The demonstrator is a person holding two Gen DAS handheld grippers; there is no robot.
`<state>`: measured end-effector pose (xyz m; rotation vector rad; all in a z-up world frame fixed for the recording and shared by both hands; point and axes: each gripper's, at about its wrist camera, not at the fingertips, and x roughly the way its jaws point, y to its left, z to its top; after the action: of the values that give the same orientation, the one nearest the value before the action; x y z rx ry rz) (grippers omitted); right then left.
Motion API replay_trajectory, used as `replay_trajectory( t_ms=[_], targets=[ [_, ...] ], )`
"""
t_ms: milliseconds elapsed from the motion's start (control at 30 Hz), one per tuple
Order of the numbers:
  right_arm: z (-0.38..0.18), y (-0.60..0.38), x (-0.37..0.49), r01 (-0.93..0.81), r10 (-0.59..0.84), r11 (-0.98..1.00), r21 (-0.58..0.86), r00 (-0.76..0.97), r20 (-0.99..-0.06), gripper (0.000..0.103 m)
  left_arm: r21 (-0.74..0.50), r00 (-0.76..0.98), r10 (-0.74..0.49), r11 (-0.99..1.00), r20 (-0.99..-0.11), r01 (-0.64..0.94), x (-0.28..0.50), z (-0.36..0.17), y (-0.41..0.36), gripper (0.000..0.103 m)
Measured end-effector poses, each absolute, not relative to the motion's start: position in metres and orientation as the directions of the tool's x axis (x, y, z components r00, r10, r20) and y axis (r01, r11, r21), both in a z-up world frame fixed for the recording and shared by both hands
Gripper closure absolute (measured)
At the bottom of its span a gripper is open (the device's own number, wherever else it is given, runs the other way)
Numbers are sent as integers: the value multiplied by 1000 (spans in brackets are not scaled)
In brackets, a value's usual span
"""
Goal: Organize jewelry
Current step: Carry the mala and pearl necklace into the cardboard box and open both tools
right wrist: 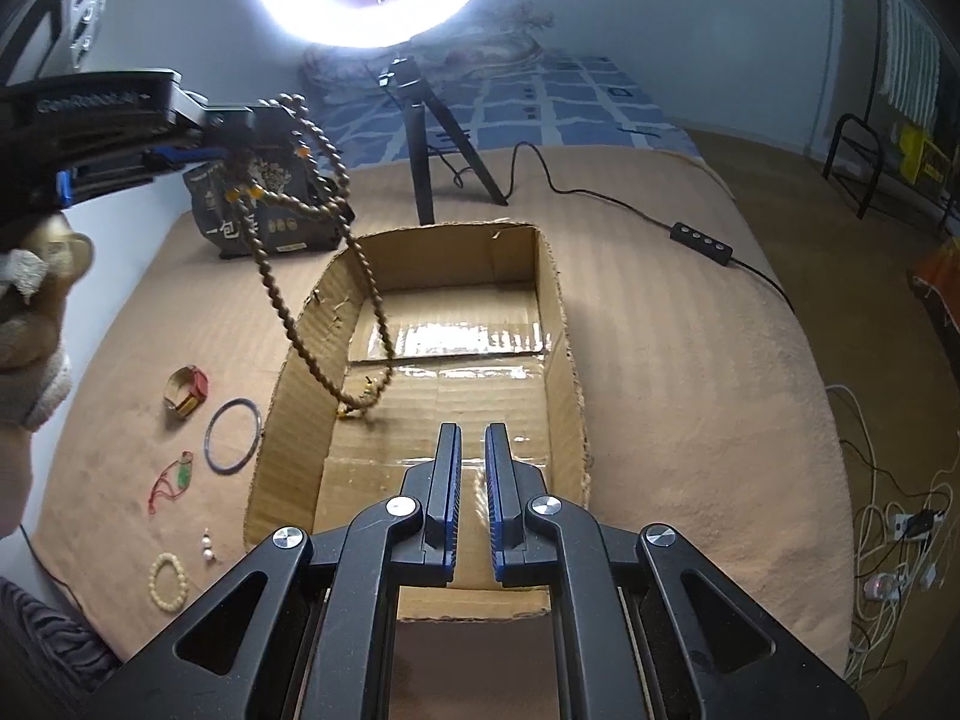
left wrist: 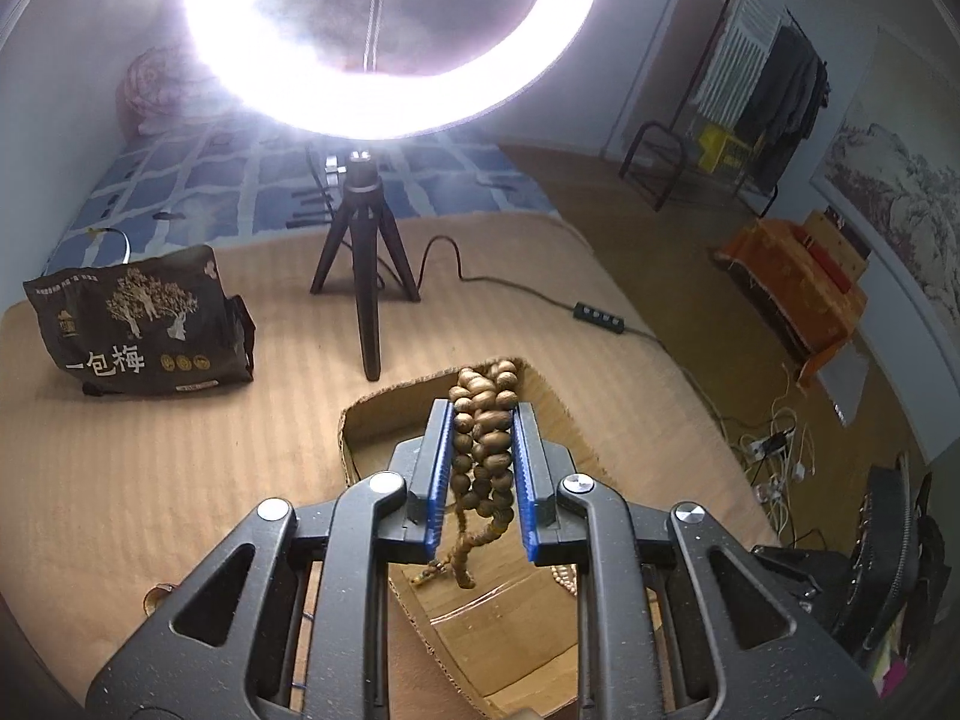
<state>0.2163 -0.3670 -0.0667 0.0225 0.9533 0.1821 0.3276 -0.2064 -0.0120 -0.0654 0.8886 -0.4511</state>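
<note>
My left gripper (left wrist: 480,414) is shut on a long brown bead necklace (left wrist: 483,450), bunched between its blue pads. In the right wrist view the left gripper (right wrist: 240,138) holds the necklace (right wrist: 360,276) above the open cardboard box (right wrist: 558,312), and the necklace's lower loop hangs down into the box. My right gripper (right wrist: 474,438) is empty, its fingers a narrow gap apart, over the box's near end. On the blanket left of the box lie a red and gold ring-like piece (right wrist: 187,390), a dark bangle (right wrist: 233,435), a green pendant on red cord (right wrist: 174,480), pearl earrings (right wrist: 207,546) and a pale bead bracelet (right wrist: 168,582).
A ring light on a black tripod (right wrist: 420,138) stands behind the box, its cable and switch (right wrist: 702,243) running right. A dark snack bag (left wrist: 141,324) lies at the back left. The blanket's right edge drops to a floor with cables (right wrist: 900,540).
</note>
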Motion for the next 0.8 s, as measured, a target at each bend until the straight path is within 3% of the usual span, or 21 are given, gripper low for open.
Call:
replay_trajectory(
  t_ms=[33, 100, 133, 800],
  targets=[
    [-68, -366, 217, -146, 159, 985, 92, 560, -813, 90, -229, 540, -395, 908, -743, 350, 328, -14, -207, 83],
    [-67, -363, 217, -151, 152, 985, 79, 565, -811, 60, -217, 544, -387, 911, -745, 352, 326, -15, -207, 74],
    [-66, -362, 215, -153, 149, 985, 74, 573, -806, 57, -204, 549, -377, 914, -746, 350, 325, -16, -207, 73],
    [-47, -356, 187, -138, 122, 989, 44, 628, -769, 57, -151, 611, -298, 948, -733, 280, 277, 5, -128, 73]
  ],
)
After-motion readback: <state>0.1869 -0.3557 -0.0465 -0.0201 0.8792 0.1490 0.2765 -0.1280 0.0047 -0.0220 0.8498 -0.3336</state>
